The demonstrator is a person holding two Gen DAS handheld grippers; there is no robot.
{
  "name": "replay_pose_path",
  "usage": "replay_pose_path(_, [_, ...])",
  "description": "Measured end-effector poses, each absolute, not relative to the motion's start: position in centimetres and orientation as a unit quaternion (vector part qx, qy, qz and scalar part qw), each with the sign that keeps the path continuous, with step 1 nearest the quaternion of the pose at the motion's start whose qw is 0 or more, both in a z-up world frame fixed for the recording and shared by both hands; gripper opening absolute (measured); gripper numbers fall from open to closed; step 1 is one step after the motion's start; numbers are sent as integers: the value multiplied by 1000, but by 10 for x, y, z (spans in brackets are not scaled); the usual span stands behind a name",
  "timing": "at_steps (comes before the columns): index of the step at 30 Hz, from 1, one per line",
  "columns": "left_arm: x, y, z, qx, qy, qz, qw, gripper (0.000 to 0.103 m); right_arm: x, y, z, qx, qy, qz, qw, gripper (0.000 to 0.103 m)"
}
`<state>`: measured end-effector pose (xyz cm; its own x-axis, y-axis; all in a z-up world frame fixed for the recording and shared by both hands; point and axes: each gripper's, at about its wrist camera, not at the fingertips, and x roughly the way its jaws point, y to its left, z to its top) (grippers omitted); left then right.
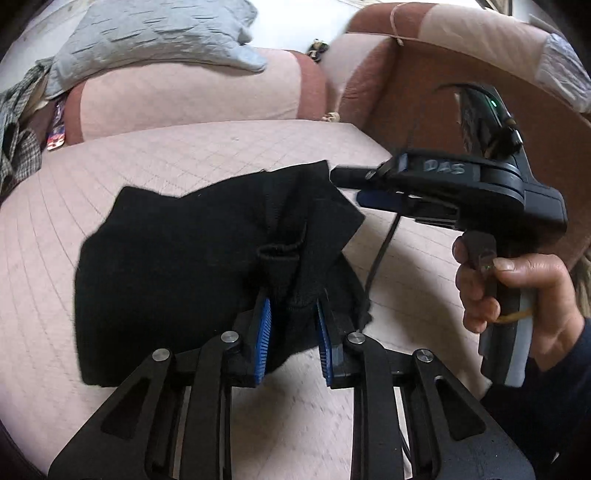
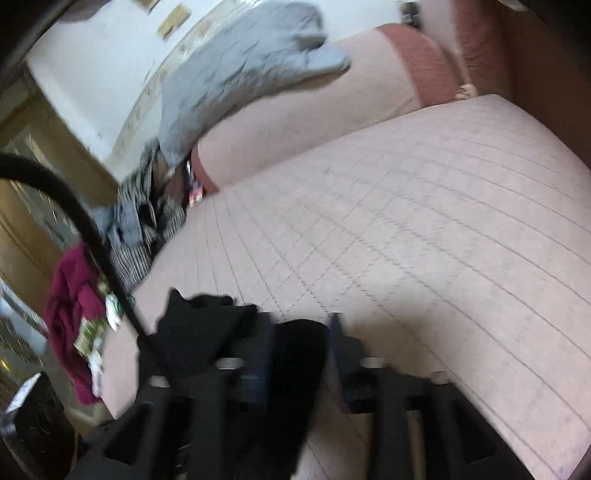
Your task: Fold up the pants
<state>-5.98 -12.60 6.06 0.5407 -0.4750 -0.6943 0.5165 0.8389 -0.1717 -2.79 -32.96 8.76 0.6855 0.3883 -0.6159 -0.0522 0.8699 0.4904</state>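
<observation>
Pants (image 1: pixel 177 258) bunched on the sofa cushion (image 1: pixel 184 155): I see my left tongs (image 1: pixel 291 332) and right tongs (image 1: pixel 351 177) both clamped on black fabric.

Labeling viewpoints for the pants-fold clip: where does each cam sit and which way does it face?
Left wrist: sits on the left claw, looking along its fingers at the black pants bunched between them on the pink cushion; right claw and right hand show.
Right wrist: sits on the right claw, facing across the cushion toward the backrest; heavily blurred, pants between its fingers.
Shared: pants, cushion, grey cloth.
</observation>
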Motion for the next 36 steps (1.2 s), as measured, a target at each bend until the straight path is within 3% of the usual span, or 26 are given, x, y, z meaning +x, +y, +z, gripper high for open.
replay_pose_path(5, [-68,-94,101,19,349,-325,879,41,-58,-339,105,271,357,132,884,53])
replay_pose_path(7, [-69,-80,114,32,319,-323,890,57,-65,-336,106,281,366,150,874,55])
replay_pose_path(8, [-64,-72,118,35,309,-316,897,60,-69,-331,105,278,376,157,870,55])
replay_pose_path(18, [70,-47,72,116,362,-216,899,60,-29,-291,107,180,394,134,891,54])
replay_pose_path(19, [76,-45,66,122,365,-222,896,60,-25,-289,105,182,394,145,889,50])
replay_pose_path(21, [87,-47,54,139,381,-243,881,60,-18,-285,98,197,400,175,878,20])
replay_pose_path(23, [88,-48,49,153,379,-250,878,60,-15,-280,96,183,408,170,878,10])
replay_pose_path(29, [99,-51,39,151,395,-218,880,60,-38,-290,135,186,343,200,899,5])
replay_pose_path(33, [101,-51,25,116,411,-201,882,60,-42,-296,92,165,425,147,878,5])
replay_pose_path(36, [102,-44,27,87,417,-196,883,60,-56,-299,93,163,424,139,880,6])
